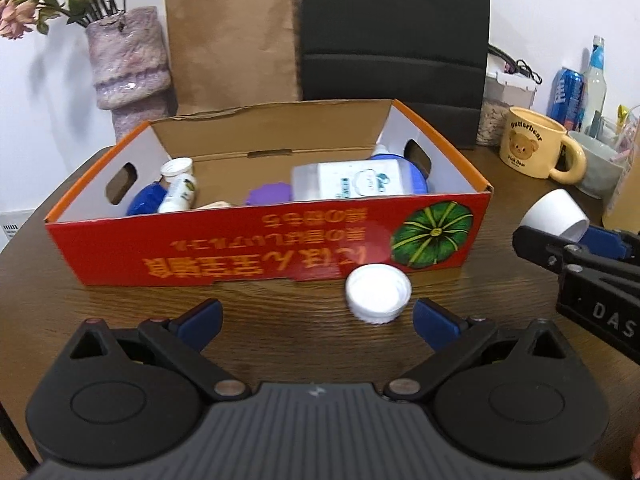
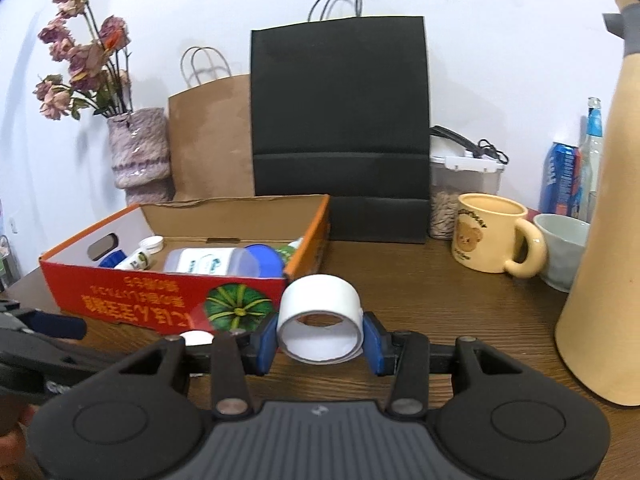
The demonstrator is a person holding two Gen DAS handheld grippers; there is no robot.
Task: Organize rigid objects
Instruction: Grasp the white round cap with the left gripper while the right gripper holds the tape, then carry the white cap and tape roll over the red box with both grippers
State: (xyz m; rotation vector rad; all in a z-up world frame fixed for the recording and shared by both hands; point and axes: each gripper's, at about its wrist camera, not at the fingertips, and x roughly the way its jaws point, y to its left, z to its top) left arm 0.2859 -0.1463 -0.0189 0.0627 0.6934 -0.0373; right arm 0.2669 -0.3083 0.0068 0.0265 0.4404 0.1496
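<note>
Far left of the left wrist view: a red cardboard box (image 1: pixel 268 236) on the wooden table (image 1: pixel 280 320), open-topped, already holding a small white bottle (image 1: pixel 178 192), a clear rectangular container (image 1: pixel 352 180) and blue and purple pieces. Just in front of the box's near wall, toward its right end: a white screw cap (image 1: pixel 378 294) resting on the table, open side up, apart from the box and untouched. Below that: left gripper (image 1: pixel 316 316), jaws spread wide and empty, blue pads either side, with the cap ahead of the gap and nearer the right-hand pad than the left. Round and flat, so no long axis to line up with; only a small shift rightward and forward needed, by this reading, to centre the cap between the pads. Clearly the nearer tool for that cap. Farther right: right gripper (image 2: pixel 320 336), jaws clamped on a white cup-like lid (image 2: pixel 320 318), open mouth facing the camera, pads pressing its two sides. Held above the table, just off the box's right front corner, with the box interior up and to the left of it. Likely next for this side: carry leftward over the rim, then release. Far right, out of play: a yellow bear mug (image 2: pixel 488 240).
</note>
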